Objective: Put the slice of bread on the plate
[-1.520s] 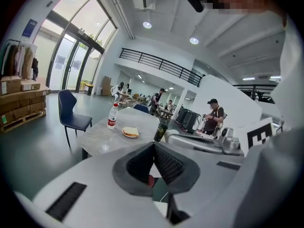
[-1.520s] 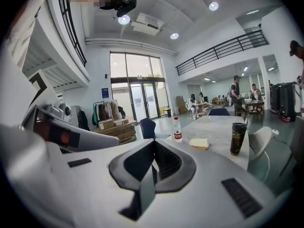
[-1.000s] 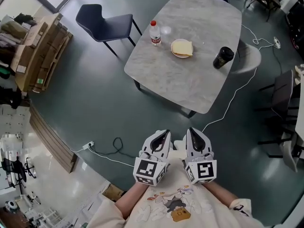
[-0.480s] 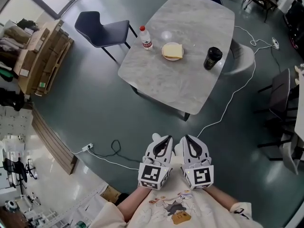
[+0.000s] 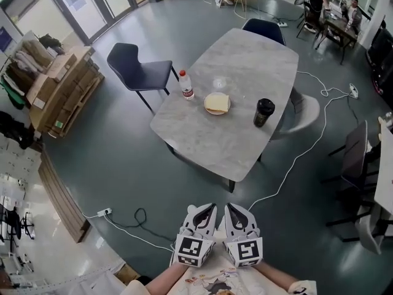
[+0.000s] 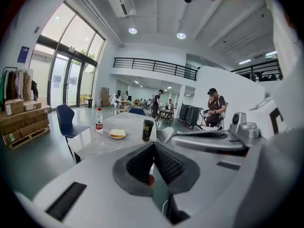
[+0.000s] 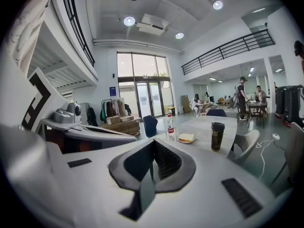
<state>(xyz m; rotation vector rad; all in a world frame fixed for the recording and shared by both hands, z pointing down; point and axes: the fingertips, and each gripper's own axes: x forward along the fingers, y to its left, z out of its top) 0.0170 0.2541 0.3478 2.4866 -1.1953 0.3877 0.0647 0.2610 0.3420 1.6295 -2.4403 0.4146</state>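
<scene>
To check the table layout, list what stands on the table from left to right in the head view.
water bottle → plate carrying the slice of bread → black cup

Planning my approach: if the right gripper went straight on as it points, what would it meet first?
Nothing near: past the right gripper lies open floor, then probably the table edge by the bottle; depth is unclear.
</scene>
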